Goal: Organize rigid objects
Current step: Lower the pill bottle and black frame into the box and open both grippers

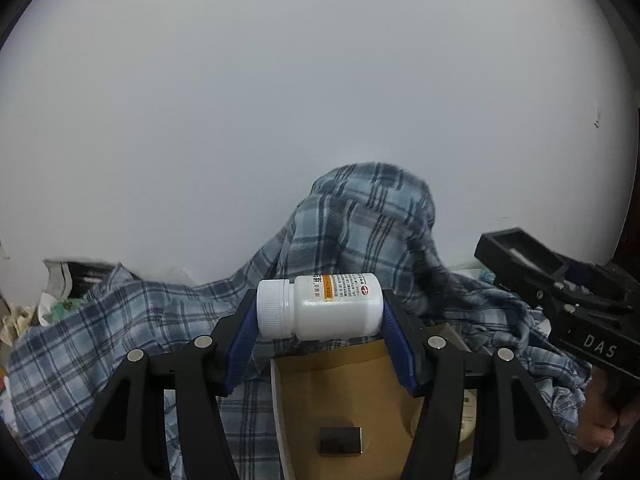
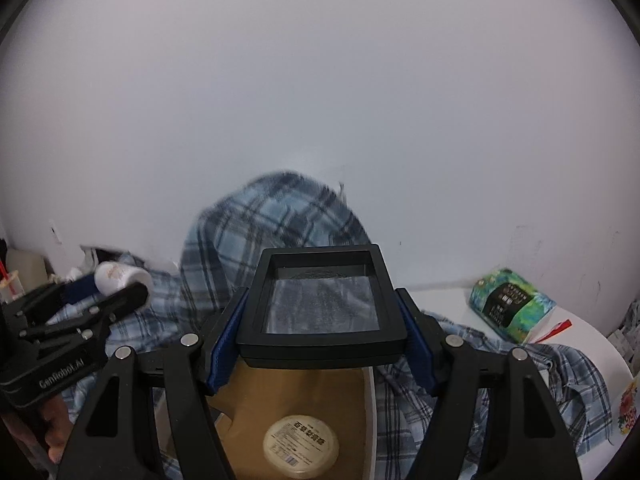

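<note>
My left gripper (image 1: 320,312) is shut on a white pill bottle (image 1: 320,306), held sideways with its cap to the left, above an open cardboard box (image 1: 340,384). A small dark block (image 1: 341,441) lies on the box floor. My right gripper (image 2: 320,320) is shut on a black square display case (image 2: 320,300) with a clear film, held over the same box (image 2: 280,392). A round cream tin (image 2: 301,442) lies in the box. Each gripper shows in the other view: the right one (image 1: 516,256) with the case, the left one (image 2: 120,280) with the bottle.
A blue plaid shirt (image 1: 360,220) is heaped around and behind the box, against a white wall. A green tissue pack (image 2: 510,304) lies on the white table (image 2: 448,300) at the right. Cluttered bags (image 1: 60,280) sit at the far left.
</note>
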### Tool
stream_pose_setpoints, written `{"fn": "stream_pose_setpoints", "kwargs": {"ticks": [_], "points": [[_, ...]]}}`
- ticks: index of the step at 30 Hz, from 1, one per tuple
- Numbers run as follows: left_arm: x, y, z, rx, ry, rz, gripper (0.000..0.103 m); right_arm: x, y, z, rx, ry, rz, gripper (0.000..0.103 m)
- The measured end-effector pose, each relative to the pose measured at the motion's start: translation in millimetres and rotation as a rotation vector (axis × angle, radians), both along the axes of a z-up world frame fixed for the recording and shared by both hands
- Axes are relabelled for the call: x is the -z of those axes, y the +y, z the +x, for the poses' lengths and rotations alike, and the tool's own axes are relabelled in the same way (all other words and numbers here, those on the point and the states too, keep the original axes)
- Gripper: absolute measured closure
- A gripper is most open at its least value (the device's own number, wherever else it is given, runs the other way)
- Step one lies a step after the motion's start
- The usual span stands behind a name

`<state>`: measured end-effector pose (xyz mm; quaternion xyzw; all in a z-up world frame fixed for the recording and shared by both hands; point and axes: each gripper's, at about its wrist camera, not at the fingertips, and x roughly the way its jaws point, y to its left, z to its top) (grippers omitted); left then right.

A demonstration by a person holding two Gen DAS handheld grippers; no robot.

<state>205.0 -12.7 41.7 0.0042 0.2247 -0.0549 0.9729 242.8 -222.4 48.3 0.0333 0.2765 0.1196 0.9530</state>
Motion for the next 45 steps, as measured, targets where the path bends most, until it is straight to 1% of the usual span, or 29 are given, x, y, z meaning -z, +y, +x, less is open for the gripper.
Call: {"fn": "stream_pose_setpoints", "kwargs": {"ticks": [3, 4, 6, 9, 12, 15, 18, 19, 20, 21, 23, 24, 30, 32, 34, 37, 39, 40, 42, 45], "points": [[18, 0, 14, 0.01, 0.04, -0.005, 0.042, 17, 0, 8, -0.02, 0.061, -0.008, 0.034], [28, -3, 21, 0.013, 0.066, 0.005, 0.042, 27, 0, 13, -0.026, 0.088, -0.015, 0.034], [45, -3, 31, 0.018, 0.108, -0.01, 0.042, 43, 5, 21, -0.038, 0.131, -0.028, 0.034], [64, -1, 42, 0.004, 0.142, -0.009, 0.042, 69, 11, 33, -0.051, 0.203, -0.053, 0.034], [75, -2, 48, -0.01, 0.16, 0.008, 0.042, 91, 15, 41, -0.071, 0.262, -0.064, 0.034], [81, 1, 52, -0.004, 0.197, -0.024, 0.042, 109, 18, 47, -0.081, 0.319, -0.074, 0.034], [79, 1, 52, -0.012, 0.185, -0.011, 0.042, 115, 19, 47, -0.088, 0.34, -0.072, 0.034], [79, 0, 53, -0.013, 0.184, -0.006, 0.035, 116, 18, 48, -0.09, 0.34, -0.073, 0.034], [79, 0, 52, -0.014, 0.183, -0.005, 0.017, 117, 18, 48, -0.088, 0.34, -0.073, 0.034], [80, 0, 51, -0.02, 0.17, -0.004, 0.013, 117, 17, 47, -0.083, 0.339, -0.066, 0.033], [78, -1, 48, -0.023, 0.159, 0.008, 0.013, 115, 15, 46, -0.08, 0.332, -0.051, 0.026], [78, -2, 48, -0.018, 0.161, 0.012, 0.013, 114, 14, 47, -0.078, 0.326, -0.049, 0.025], [71, -5, 42, -0.022, 0.136, 0.017, 0.013, 101, 8, 47, -0.059, 0.304, -0.04, 0.025], [62, -6, 39, -0.022, 0.129, 0.008, 0.013, 93, 7, 46, -0.056, 0.294, -0.037, 0.025], [50, -7, 34, -0.018, 0.116, -0.003, 0.013, 78, 5, 39, -0.045, 0.261, -0.039, 0.025], [19, -9, 13, -0.013, 0.05, -0.002, 0.013, 49, 8, 23, -0.043, 0.178, -0.064, 0.025], [-3, -9, -7, -0.008, -0.005, 0.003, 0.013, 27, 10, 10, -0.055, 0.122, -0.068, 0.025], [-17, -10, -22, -0.01, -0.048, 0.013, 0.013, 16, 9, 1, -0.06, 0.097, -0.065, 0.025], [-35, -13, -45, -0.012, -0.118, 0.035, 0.013, -5, 7, -18, -0.067, 0.046, -0.056, 0.025], [-52, -16, -73, -0.014, -0.17, 0.031, 0.013, -29, 5, -44, -0.079, -0.008, -0.04, 0.025]]}}
